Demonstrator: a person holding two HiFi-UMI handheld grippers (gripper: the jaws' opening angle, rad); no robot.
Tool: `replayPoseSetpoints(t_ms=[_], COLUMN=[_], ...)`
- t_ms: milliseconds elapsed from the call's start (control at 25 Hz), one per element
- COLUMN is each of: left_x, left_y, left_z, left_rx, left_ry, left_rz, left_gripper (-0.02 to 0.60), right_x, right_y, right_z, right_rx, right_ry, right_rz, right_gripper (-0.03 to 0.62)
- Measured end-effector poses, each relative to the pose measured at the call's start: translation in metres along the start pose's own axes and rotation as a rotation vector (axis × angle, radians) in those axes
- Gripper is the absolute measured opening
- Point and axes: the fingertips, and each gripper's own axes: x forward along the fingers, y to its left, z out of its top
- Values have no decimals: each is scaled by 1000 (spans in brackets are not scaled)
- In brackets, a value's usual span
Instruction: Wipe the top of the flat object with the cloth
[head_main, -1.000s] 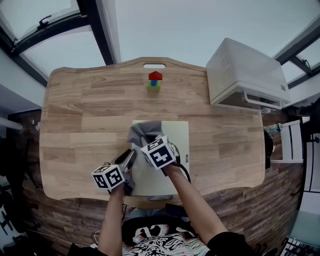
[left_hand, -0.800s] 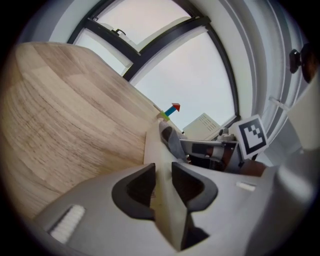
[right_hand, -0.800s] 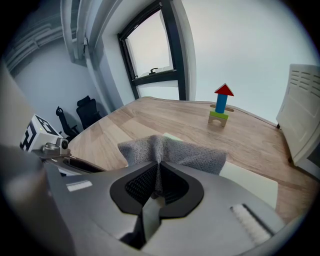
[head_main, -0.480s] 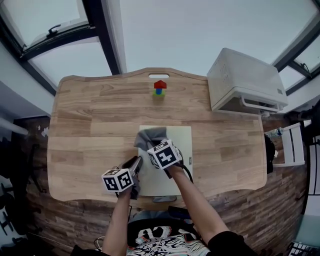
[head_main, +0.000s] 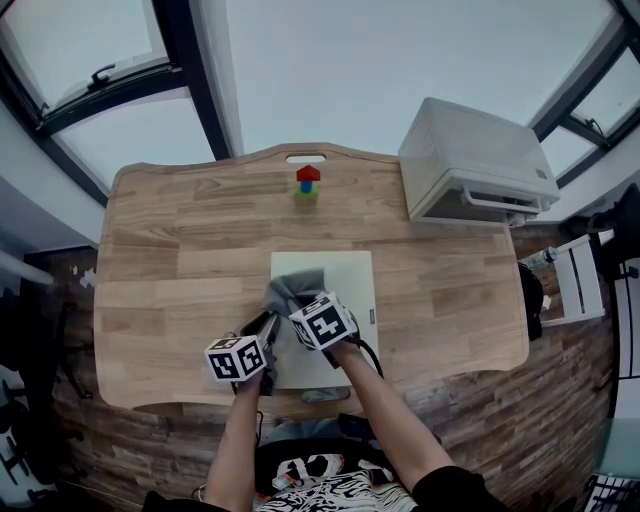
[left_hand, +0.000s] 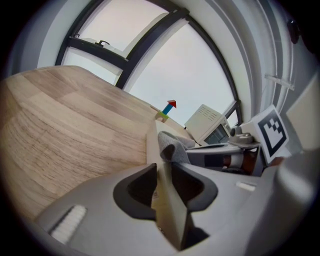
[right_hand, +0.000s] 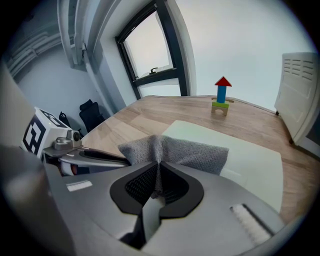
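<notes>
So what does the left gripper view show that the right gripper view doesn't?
Only the left gripper view: the left gripper, jaws closed on the edge of the flat object. Only the right gripper view: the right gripper, jaws pinching the grey cloth, which lies on the flat object's pale top. Both: the cloth, the flat object, the block tower, the white box and the wooden table.
</notes>
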Motion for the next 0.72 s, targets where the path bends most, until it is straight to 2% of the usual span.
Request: replayPoseSetpoints(t_ms=[720], left_x=[-1], left_y=[0], left_z=[0], left_rx=[26], left_ry=[-57], left_rz=[-1], left_gripper=[153], right_x=[-15], right_y=[32], right_z=[-33], right_rx=[20], right_ry=[25], right_rz=[41], right_gripper=[9])
